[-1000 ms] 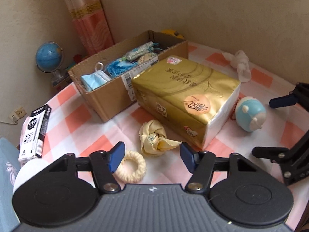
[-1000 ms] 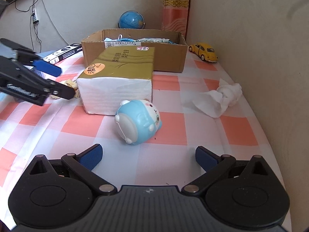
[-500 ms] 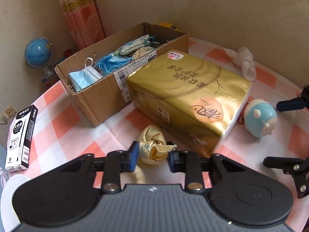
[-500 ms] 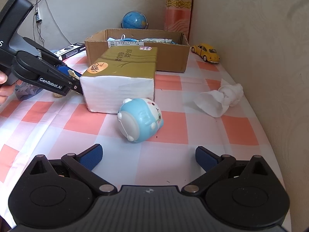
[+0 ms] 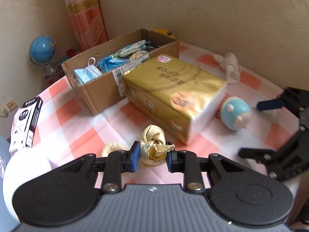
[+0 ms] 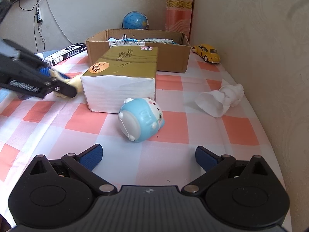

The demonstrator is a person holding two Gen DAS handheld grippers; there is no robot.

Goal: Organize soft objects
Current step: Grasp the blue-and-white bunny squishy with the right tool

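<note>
My left gripper is shut on a knotted yellow cloth and holds it just above the checked tablecloth, left of the gold tissue pack. It shows from the side in the right wrist view. My right gripper is open and empty, just short of a blue plush toy lying on its side. An open cardboard box with a face mask and tasselled pouches stands behind the tissue pack. A white knotted cloth lies by the wall.
A cream fabric ring lies left of the held cloth. A black-and-white carton sits at the table's left edge. A yellow toy car stands by the wall, a globe behind the box.
My left gripper closed on the yellow cloth and lifted it slightly; the view has pulled back. The right gripper stayed open and edged closer to the blue toy.
</note>
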